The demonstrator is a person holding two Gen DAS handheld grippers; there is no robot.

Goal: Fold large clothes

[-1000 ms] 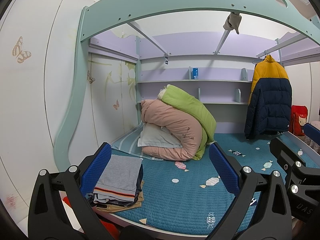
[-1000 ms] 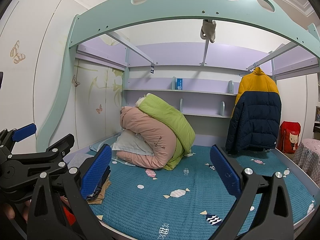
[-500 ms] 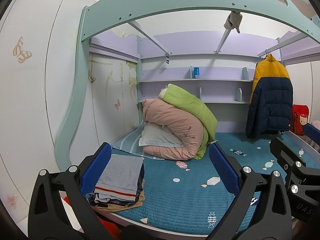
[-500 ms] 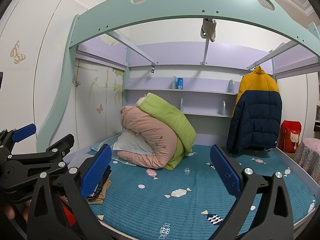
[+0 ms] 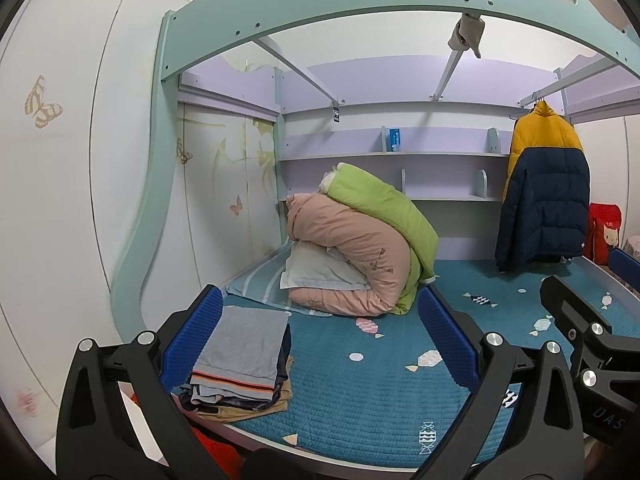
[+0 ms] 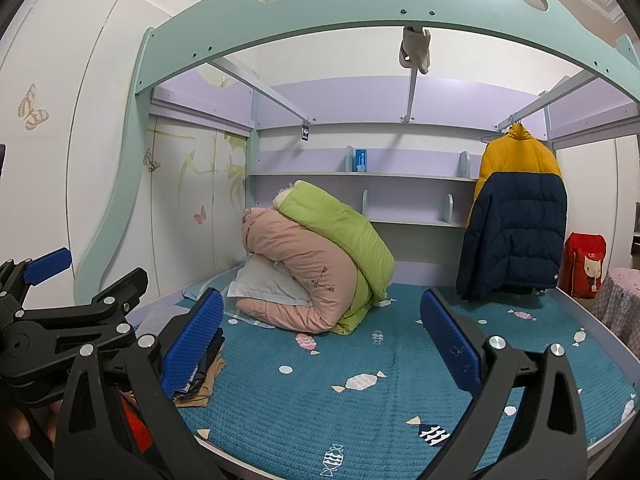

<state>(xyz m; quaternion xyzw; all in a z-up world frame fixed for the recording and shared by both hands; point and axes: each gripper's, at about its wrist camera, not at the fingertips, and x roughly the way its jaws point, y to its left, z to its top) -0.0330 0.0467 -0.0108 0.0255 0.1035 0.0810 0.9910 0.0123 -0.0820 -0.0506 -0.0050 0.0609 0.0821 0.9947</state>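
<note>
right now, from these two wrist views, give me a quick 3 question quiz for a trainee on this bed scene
1. True or false: the yellow and navy jacket lies flat on the bed.
2. Which quilt lies on top of the rolled bundle: A) green quilt B) pink quilt?
3. Fill in: the folded clothes stack sits near the bed's front ____ corner, by the left gripper.

Key
1. False; it hangs from a rail.
2. A.
3. Left. Both the left gripper and the right gripper are open and empty.

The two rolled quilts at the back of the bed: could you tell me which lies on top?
The green quilt lies on top, draped over the pink quilt.
</note>
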